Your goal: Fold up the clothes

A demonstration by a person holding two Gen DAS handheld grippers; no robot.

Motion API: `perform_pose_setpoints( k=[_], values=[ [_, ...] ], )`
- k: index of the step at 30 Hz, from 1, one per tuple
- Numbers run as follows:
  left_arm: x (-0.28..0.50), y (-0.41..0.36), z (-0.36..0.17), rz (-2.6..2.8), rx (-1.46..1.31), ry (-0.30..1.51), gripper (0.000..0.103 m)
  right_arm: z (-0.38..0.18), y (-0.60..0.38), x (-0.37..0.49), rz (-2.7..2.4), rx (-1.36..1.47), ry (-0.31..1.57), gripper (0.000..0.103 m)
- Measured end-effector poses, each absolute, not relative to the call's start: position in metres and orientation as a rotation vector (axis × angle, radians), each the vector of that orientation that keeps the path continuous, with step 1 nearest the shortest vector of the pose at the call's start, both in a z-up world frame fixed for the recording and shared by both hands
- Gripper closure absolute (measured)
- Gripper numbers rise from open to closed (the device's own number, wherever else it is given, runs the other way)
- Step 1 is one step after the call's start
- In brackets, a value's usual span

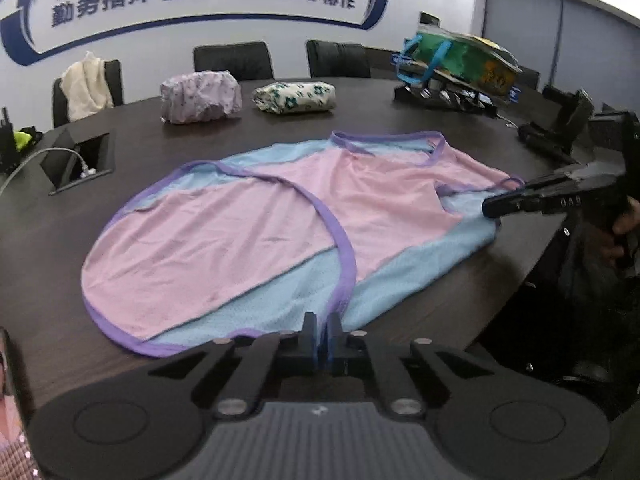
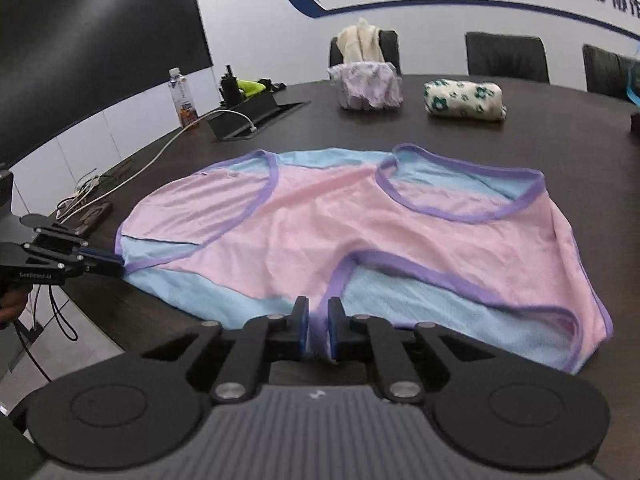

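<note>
While the garment [image 1: 248,232] lies flat on the table [image 1: 400,120], both grippers pinch its near hem. Left gripper [image 1: 323,336] bites at six o'clock; right gripper [image 2: 318,320] likewise.

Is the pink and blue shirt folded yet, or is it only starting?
Only starting. Two folded bundles already sit at the far side of the table. The pink and blue garment lies spread flat; the left gripper and right gripper have each pinched its near edge. All its folds are left.
</note>
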State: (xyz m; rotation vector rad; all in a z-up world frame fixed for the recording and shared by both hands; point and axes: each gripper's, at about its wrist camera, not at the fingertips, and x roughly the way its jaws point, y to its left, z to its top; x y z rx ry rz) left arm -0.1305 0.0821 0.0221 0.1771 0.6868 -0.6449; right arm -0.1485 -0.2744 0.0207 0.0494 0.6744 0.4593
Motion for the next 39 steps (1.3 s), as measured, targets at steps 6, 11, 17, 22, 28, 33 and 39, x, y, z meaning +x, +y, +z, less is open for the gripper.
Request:
perform_pose_setpoints(
  k=[6, 11, 17, 22, 28, 33, 39],
  values=[
    [-0.132, 0.053, 0.033, -0.698, 0.089, 0.617, 0.070, 0.018, -0.272, -0.142, 0.436, 0.000, 0.693, 0.094],
    [-0.123, 0.012, 0.030, -0.693, 0.078, 0.623, 0.066, 0.039, -0.300, -0.132, 0.228, -0.030, 0.608, 0.084],
    [-0.115, -0.023, 0.013, -0.705, 0.136, 0.647, 0.066, 0.031, -0.298, -0.113, 0.163, -0.190, 0.640, 0.069],
    [-0.113, -0.026, 0.003, -0.673, 0.164, 0.672, 0.065, 0.013, -0.292, -0.108, 0.223, -0.218, 0.674, 0.069],
    [-0.119, -0.025, 0.002, -0.682, 0.210, 0.651, 0.064, 0.012, -0.307, -0.099, 0.248, -0.122, 0.695, 0.088],
    [-0.120, -0.024, 0.003, -0.681, 0.223, 0.658, 0.063, 0.018, -0.305, -0.100, 0.230, -0.127, 0.672, 0.086],
    [-0.120, -0.031, 0.014, -0.728, 0.181, 0.633, 0.063, 0.021, -0.285, -0.104, 0.361, -0.131, 0.647, 0.082]
  ],
)
